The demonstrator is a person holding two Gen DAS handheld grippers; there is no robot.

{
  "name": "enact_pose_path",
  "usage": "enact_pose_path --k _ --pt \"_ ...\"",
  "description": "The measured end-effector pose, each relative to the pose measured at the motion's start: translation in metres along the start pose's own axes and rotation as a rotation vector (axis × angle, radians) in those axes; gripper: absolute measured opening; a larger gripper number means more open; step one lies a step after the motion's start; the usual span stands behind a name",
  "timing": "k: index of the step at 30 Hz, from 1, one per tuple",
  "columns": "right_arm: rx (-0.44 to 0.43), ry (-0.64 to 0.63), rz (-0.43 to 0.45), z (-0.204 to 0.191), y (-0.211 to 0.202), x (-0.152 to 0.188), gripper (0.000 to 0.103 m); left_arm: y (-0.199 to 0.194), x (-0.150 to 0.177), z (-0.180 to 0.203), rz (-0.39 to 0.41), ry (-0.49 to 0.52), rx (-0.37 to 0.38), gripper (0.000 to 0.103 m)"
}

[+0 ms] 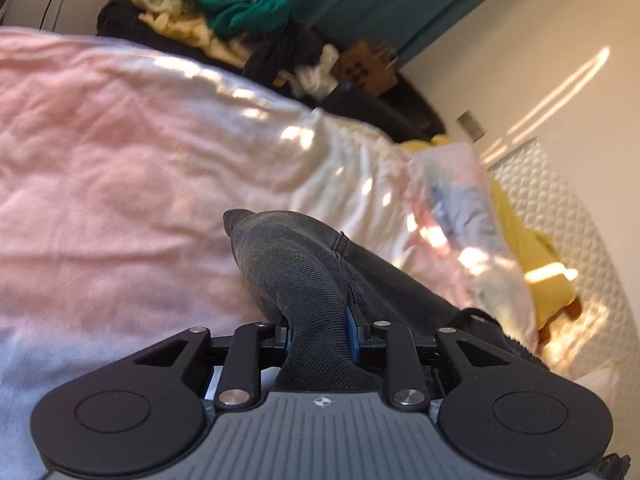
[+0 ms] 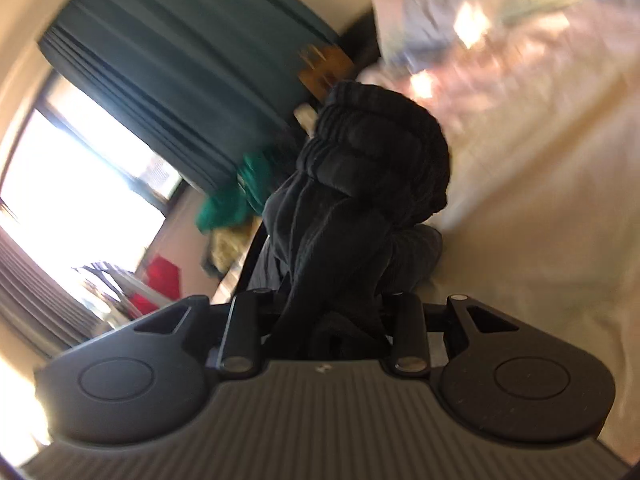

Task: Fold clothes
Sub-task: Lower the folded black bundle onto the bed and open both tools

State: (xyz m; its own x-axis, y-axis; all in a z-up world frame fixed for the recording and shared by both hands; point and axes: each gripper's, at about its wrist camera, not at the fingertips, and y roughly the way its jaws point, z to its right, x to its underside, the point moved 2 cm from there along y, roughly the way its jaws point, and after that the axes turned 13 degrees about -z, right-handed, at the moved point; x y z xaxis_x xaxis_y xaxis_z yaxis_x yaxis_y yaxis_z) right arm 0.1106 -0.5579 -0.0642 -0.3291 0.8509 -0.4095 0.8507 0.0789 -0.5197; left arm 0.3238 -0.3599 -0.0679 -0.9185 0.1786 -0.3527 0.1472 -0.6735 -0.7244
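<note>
A: The bed (image 1: 120, 152) with its pink cover takes up most of the left wrist view. Can we lay the garment (image 1: 304, 280) out on it?

B: I'd say so. The pile (image 1: 208, 12) of other clothes sits beyond the bed's far edge, and a pillow (image 1: 452, 184) lies toward one end, so the middle of the bed is the place to aim for.

A: Where is the garment right now?

B: It's off the bed, carried between the two tools. The left gripper (image 1: 320, 336) has its jaws closed on a dark grey ribbed part with a seam. The right gripper (image 2: 328, 312) has its jaws clamped on a bunched black ribbed band, likely a cuff or waistband.

A: Both pictures are blurred. Any advice?

B: Keep both grips firm and draw the hands apart until the cloth hangs taut between them. Lower it flat onto the pink cover, seam straight, before letting go of either end.

A: What are the risks?

B: If there's slack, it could land crumpled. I can't tell how much cloth hangs below, so lower it slowly.
</note>
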Motion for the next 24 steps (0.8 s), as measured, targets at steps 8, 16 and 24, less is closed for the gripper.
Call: enact_pose_path --k 8,16,24 --pt "-0.043 0.177 -0.110 0.054 0.012 0.040 0.042 0.017 0.029 -0.045 -0.091 -0.001 -0.056 0.043" --pt "0.172 0.222 -0.158 0.018 -0.048 0.032 0.045 -0.064 0.054 0.012 -0.076 0.197 -0.282 0.044" --pt "0.213 -0.006 -0.082 -0.047 -0.133 0.034 0.045 -0.163 0.104 0.081 0.037 0.314 -0.311 0.053"
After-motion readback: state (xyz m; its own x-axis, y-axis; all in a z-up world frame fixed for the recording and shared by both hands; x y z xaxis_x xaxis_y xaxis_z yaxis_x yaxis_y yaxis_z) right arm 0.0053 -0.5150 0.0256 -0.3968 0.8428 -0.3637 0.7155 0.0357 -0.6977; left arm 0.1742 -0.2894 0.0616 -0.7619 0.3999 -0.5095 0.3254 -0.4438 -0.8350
